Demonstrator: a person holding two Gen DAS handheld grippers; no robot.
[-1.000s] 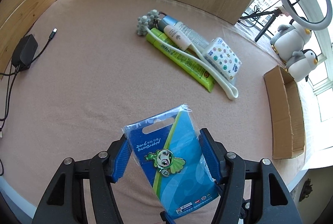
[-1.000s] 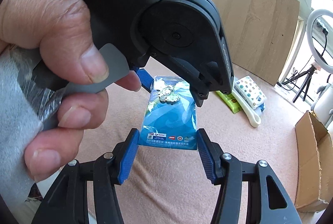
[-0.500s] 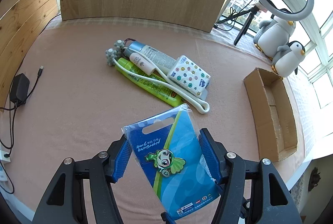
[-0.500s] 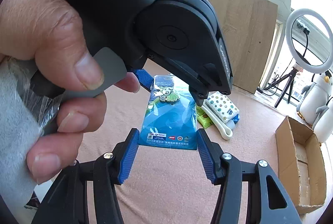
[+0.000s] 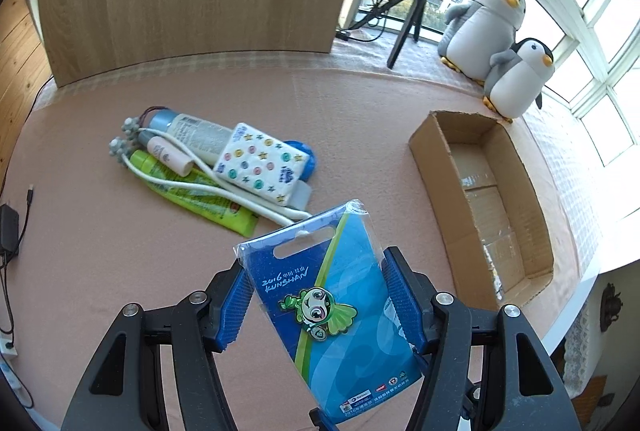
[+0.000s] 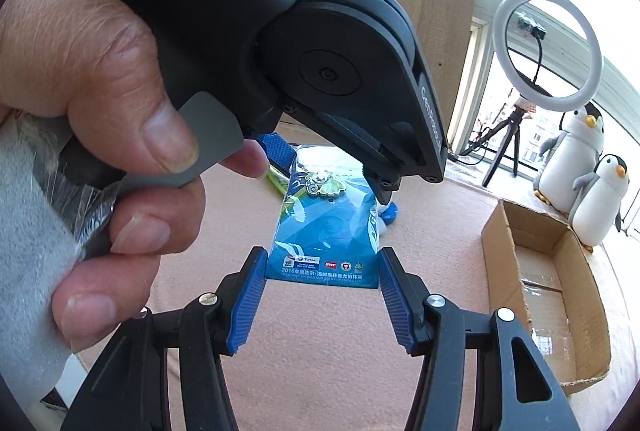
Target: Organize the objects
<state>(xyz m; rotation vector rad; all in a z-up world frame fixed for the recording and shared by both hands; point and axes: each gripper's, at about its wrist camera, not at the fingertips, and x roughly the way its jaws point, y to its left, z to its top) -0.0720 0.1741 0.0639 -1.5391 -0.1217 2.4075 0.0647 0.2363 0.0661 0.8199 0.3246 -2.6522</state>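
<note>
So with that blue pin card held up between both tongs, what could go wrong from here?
1. The pin card is pinched only by its thin side edges in the left tongs, so it may buckle or slip out.
2. The right tongs grip its lower corners; the two pulling apart could tear the plastic sleeve.
3. The cardboard box is narrow, so a tilted release might land on the rim.

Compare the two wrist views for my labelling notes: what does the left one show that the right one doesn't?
Only left wrist: black charger with cable, white smiley-print pouch.
Only right wrist: the person's hand on the black left gripper body.
Both: blue carded green mascot pin, held at its edges by both grippers' jaws; open brown cardboard box; two plush penguins.
</note>
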